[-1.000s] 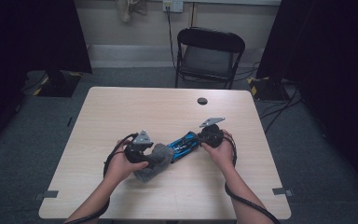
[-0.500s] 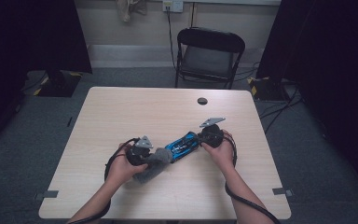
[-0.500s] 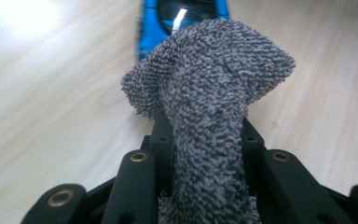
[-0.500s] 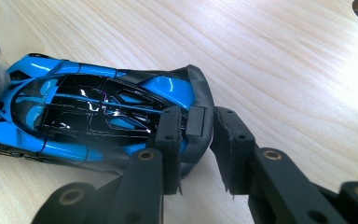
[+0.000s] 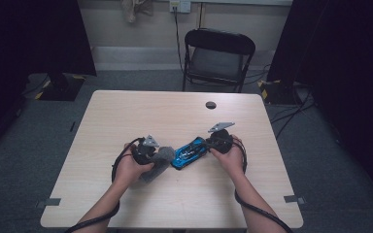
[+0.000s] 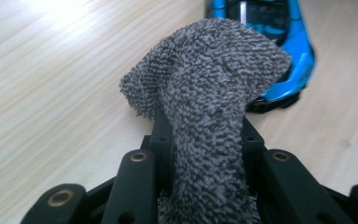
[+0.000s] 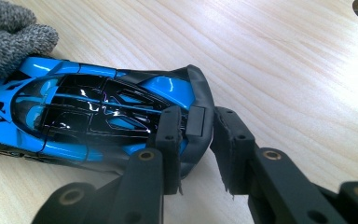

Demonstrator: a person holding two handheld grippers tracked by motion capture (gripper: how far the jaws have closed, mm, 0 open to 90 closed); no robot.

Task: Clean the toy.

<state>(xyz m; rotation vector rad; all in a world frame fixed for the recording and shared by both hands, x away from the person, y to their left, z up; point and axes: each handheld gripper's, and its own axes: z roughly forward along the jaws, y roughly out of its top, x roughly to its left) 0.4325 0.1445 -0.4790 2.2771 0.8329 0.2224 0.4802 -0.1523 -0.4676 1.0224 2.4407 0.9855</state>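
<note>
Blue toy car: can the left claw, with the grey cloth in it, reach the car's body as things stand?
Probably yes. The left claw grips the grey cloth, whose tip already lies against the blue toy car, which the right claw holds by its rear; nothing lies between.

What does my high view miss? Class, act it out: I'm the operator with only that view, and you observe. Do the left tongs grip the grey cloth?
Observer: Yes, the left tongs have just been closing and now pinch the grey cloth, which bunches above them.
Operator: And the right tongs?
Observer: The right tongs clamp the black tail of the blue toy car.
Operator: Does the cloth touch the car?
Observer: It appears to rest on the car's far end.
</note>
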